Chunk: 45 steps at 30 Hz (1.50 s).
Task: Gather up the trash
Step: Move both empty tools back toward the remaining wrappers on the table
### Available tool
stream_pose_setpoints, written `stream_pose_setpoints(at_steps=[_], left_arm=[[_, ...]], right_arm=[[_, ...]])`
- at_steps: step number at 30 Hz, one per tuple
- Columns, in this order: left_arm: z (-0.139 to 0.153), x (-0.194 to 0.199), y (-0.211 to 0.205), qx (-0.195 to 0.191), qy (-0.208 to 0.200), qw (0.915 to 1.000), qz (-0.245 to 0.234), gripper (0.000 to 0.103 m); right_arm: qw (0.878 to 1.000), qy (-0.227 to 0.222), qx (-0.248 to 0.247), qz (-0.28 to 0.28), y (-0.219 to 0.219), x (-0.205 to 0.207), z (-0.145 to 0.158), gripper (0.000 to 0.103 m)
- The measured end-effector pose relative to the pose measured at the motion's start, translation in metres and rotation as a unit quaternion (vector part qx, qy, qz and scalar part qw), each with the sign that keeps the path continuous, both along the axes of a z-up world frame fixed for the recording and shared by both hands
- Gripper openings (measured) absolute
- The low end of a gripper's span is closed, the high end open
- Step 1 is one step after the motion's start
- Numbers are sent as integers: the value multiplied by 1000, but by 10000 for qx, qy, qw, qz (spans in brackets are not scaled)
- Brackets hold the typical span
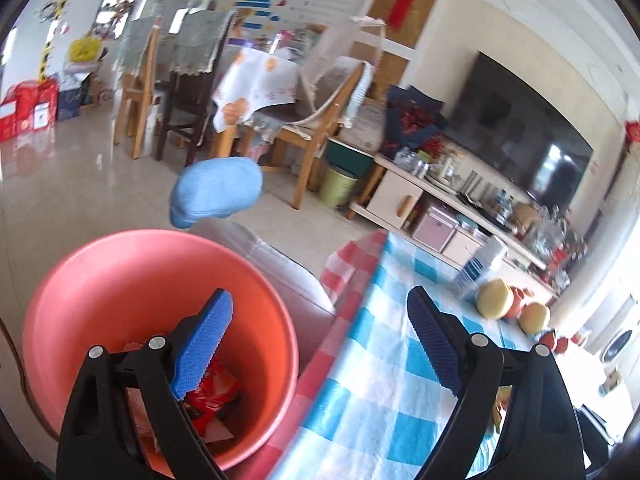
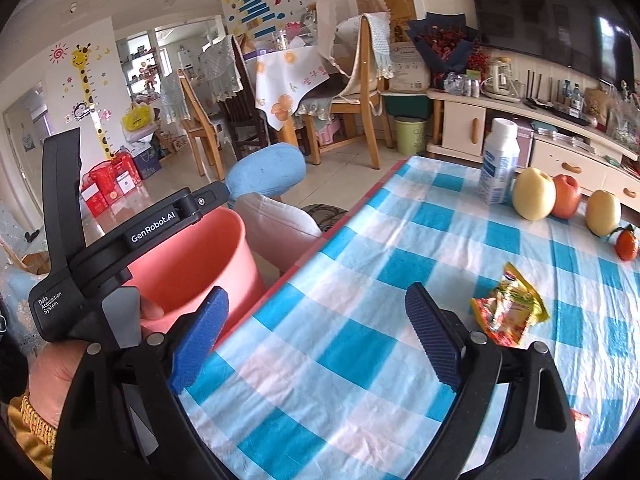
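Room: living-dining space, tiled floor, wooden chairs (image 2: 362, 92), wall stickers, TV (image 1: 516, 132) over a low cabinet.
Table (image 2: 360, 280): blue, white and pink check cloth, ahead of and under both claws.
Left claw (image 1: 320, 340): released, jaws wide, nothing between the pads; left finger hangs over the bucket mouth, right finger over the table edge.
Bucket (image 1: 132, 272): pink, off the table edge, below and left of the left claw; red wrappers (image 1: 212, 396) lie at its bottom.
Right claw (image 2: 316, 336): released, jaws wide, empty, above the cloth.
Wrapper (image 2: 508, 308): yellow-red, crumpled, on the table just right of the right claw's right finger, not touching it.
Fruit (image 2: 534, 194): two pale, one red, one small orange, far ahead right of the right claw.
Bottle (image 2: 500, 164): white, upright, beside the fruit.
Hand (image 2: 56, 364): grips the left claw's handle, left of the right claw.
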<state>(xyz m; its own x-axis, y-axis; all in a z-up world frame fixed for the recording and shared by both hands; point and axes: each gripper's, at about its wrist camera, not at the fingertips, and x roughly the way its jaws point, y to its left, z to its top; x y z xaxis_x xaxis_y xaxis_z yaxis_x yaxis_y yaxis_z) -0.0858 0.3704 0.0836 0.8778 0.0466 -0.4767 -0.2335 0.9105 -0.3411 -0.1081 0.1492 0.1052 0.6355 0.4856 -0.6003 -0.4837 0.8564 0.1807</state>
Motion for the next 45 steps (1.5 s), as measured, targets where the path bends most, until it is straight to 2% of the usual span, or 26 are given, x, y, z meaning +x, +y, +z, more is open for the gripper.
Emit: stream_pose_setpoints(at_steps=[3,9,15,20,31,45], left_arm=[[3,2,-13,140,14,9998,-172,93],[4,9,-40,629,442,9962,-419,93],[1,7,-51,423,512,9964,-518,93],[-1,5,-71,617,521,9945,-669,93],[-10,6,-137,1377,673,9800,-1271,93],[-22,3,-195,1664,785,9659,-1820,93]], right_arm=[[9999,-69,-53,-137,-13,-5,1,94],[9992,-110,-116,-372,-41,-14,1,95],[9981,-176,-196,-558,-68,-23,0,95],[9966,-287,-312,-708,-90,-30,-1,95],[9944,-403,-402,-888,-128,-37,-8,95],[9918,-299,-430,-1163,-175,-37,-25,95]])
